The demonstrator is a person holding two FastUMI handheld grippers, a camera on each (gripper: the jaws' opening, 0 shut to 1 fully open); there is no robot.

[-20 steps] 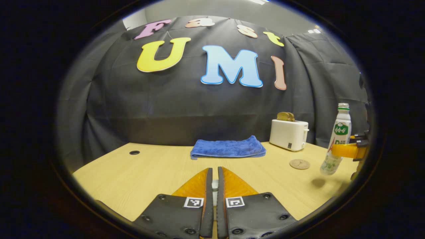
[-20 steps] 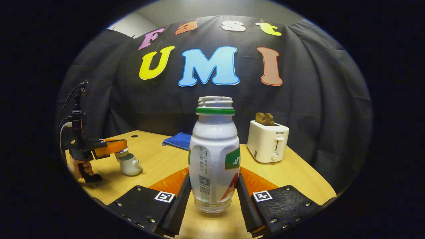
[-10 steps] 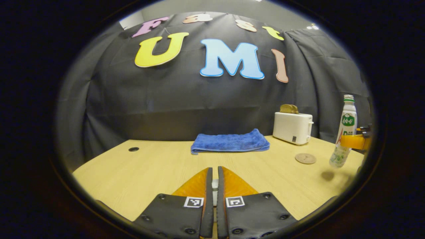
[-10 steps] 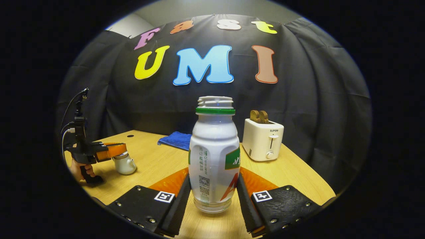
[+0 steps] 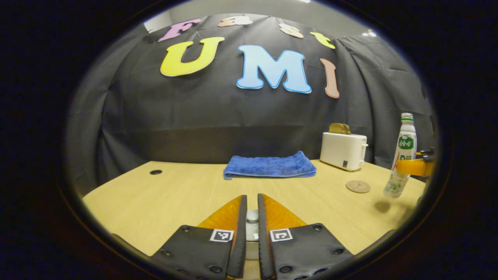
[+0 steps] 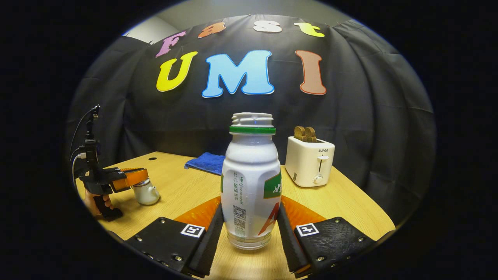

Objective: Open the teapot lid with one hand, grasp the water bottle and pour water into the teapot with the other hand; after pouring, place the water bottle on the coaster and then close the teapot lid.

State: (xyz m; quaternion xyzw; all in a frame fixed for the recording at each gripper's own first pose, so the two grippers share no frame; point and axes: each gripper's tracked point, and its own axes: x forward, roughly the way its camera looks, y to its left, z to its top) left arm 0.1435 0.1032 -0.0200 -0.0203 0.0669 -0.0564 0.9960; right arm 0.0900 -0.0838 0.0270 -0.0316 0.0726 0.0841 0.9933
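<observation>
My right gripper point(image 6: 250, 208) is shut on the white water bottle point(image 6: 251, 182), which has a green neck ring, no cap, and stands upright. In the left gripper view the bottle point(image 5: 402, 155) hangs above the table at the far right, held by that gripper point(image 5: 414, 166), with its shadow below. My left gripper point(image 5: 251, 198) is closed on the pale knob of the teapot lid point(image 5: 252, 216). The right gripper view shows the left gripper point(image 6: 134, 175) directly over the small white teapot point(image 6: 146, 193); the lid sits at the pot's top. A round brown coaster point(image 5: 358, 186) lies left of the bottle.
A white toaster point(image 5: 343, 151) with bread in it stands at the back right, also seen as toaster point(image 6: 310, 161). A folded blue towel point(image 5: 269, 166) lies at the back middle of the wooden table point(image 5: 163, 198). A hand point(image 6: 97, 202) holds the left gripper's handle.
The left gripper has come down with the lid onto the teapot, and the gap between its fingers is slightly wider. The bottle stays held and has straightened a little.
</observation>
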